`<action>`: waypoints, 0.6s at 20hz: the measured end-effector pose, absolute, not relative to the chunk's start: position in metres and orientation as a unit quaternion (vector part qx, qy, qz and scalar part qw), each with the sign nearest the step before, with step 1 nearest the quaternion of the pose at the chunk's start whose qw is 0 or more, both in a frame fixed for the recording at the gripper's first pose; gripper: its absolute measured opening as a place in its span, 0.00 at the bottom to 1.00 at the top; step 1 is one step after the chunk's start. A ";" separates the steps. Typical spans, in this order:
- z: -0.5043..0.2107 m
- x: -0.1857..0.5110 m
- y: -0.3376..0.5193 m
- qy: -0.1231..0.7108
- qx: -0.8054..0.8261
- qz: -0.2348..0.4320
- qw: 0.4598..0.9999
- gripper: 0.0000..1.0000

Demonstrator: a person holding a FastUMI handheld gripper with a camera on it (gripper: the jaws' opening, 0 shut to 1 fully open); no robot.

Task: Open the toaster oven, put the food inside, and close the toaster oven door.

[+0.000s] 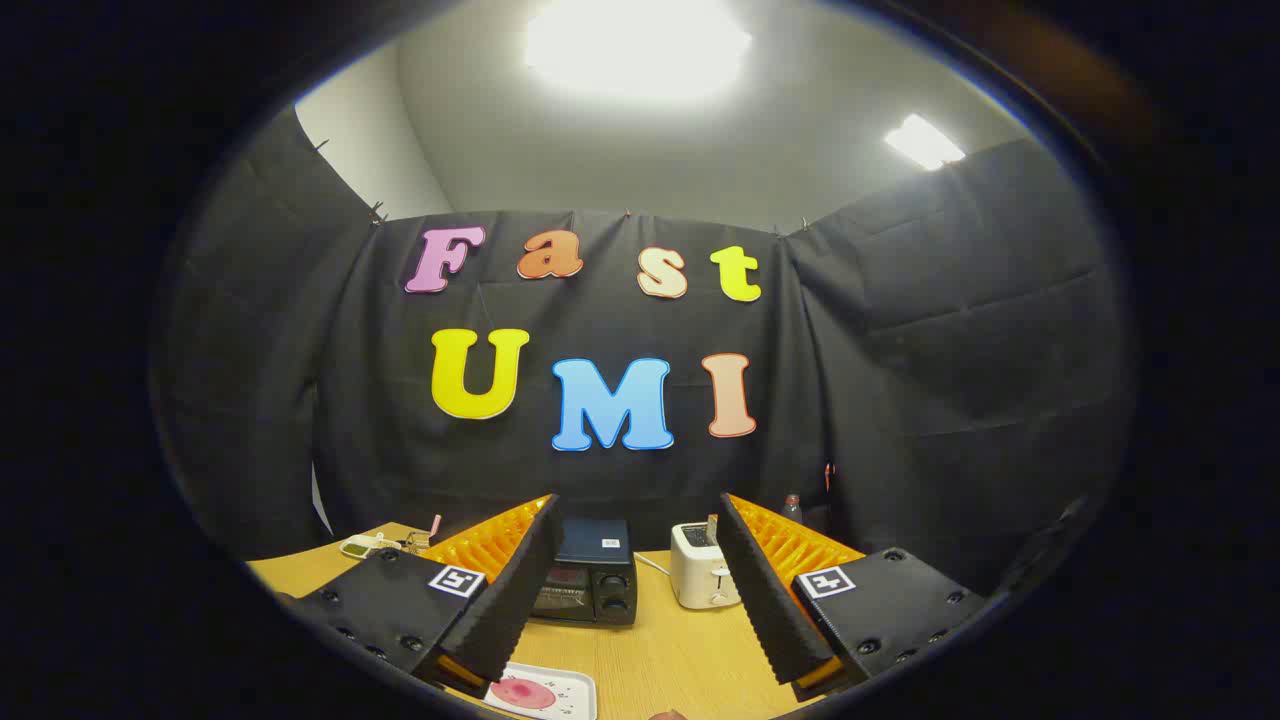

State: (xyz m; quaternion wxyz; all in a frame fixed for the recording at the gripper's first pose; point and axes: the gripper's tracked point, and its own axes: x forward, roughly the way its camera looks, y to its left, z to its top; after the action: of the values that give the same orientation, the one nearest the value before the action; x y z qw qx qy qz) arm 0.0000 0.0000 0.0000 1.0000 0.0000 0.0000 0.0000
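A small black toaster oven (592, 578) stands on the wooden table (680, 650), well beyond my fingers, its door closed and two knobs on its right side. A white tray (545, 692) with a pink round piece of food (522, 692) lies on the table close below, near my left finger (505, 600). My gripper (638, 540) is held above the table, open wide, with nothing between the fingers.
A white slot toaster (703, 578) stands to the right of the oven. A small bottle (792, 507) is behind the right finger. Cables and small items (385, 545) lie at the table's far left corner.
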 end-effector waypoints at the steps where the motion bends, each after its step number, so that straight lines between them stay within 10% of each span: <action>1: 0.000 0.001 0.002 0.001 0.000 0.001 1.000 0.98; 12: -0.003 0.002 0.007 0.002 0.004 0.007 1.000 0.98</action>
State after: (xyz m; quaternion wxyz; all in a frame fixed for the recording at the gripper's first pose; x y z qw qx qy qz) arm 0.0015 0.0065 -0.0026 1.0000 0.0042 0.0017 0.0068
